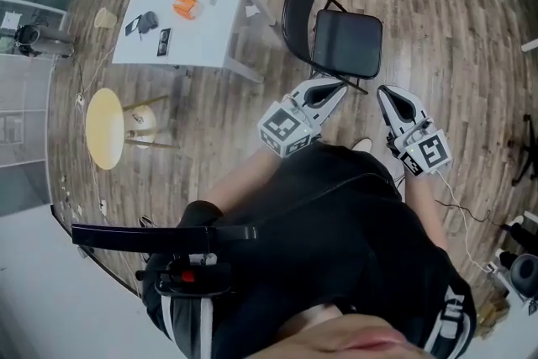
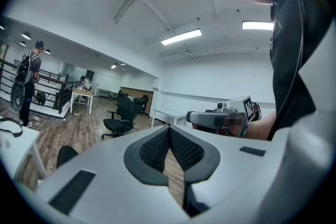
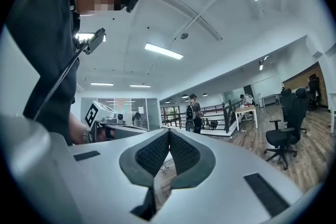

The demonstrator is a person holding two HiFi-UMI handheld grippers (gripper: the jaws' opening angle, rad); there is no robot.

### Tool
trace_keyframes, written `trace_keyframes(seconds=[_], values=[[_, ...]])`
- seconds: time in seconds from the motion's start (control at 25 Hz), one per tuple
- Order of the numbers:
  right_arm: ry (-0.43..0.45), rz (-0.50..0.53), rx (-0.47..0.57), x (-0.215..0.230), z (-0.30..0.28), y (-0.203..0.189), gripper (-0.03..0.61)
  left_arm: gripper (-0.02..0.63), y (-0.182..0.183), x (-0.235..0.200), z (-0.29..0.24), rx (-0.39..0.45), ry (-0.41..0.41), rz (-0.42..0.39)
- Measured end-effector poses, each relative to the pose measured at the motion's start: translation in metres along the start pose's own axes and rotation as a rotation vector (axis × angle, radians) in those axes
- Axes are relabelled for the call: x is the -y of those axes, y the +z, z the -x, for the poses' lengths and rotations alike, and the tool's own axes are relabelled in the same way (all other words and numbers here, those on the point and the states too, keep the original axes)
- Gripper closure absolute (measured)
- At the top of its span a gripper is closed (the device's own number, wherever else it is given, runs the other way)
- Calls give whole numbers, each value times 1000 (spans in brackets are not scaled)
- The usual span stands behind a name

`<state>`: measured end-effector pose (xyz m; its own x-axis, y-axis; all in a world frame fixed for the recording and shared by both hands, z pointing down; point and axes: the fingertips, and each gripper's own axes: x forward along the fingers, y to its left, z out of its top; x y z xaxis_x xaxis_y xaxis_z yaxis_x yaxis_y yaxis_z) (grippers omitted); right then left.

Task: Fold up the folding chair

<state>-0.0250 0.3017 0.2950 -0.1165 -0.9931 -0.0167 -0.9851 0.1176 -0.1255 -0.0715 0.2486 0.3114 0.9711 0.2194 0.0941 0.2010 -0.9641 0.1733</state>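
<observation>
In the head view, the black folding chair (image 1: 334, 34) stands unfolded on the wood floor in the upper middle of the frame, seat down and backrest toward the upper left. Just below it, the left gripper (image 1: 337, 87) and the right gripper (image 1: 387, 93) sit side by side, tips toward the chair, near its front edge but not touching it. A white table (image 1: 210, 29) stands at upper left and a round stool (image 1: 104, 128) at middle left.

In the left gripper view, the ribbed pads (image 2: 155, 149) meet at centre frame, clenched with nothing between them. An office chair (image 2: 123, 115) stands on the floor at middle left.

In the right gripper view, the pads (image 3: 154, 153) are likewise pressed together on nothing. Another office chair (image 3: 283, 136) stands at the right edge.
</observation>
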Motion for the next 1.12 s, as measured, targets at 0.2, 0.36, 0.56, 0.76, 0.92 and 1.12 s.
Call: trace_keyframes(seconds=[0.2,0.36,0.56,0.76,0.92,1.12], values=[[14,6,12,11,11,-5,568,609,1,6,-13,2,-22,-13],[12,11,-19,24,18,-11,568,609,-4,5,-29,-31,6,-25],[42,24,-10,35,28,-8,566,609,-3,-3,-46,-12,69,11],[51,5,2,56,45,-13,566,609,1,-7,-61,12,128,16],[66,-4,-6,67,48,-19,566,609,9,-12,-65,24,168,13],[64,-36,-11,77,30,-23,566,608,8,-29,-66,8,174,24]])
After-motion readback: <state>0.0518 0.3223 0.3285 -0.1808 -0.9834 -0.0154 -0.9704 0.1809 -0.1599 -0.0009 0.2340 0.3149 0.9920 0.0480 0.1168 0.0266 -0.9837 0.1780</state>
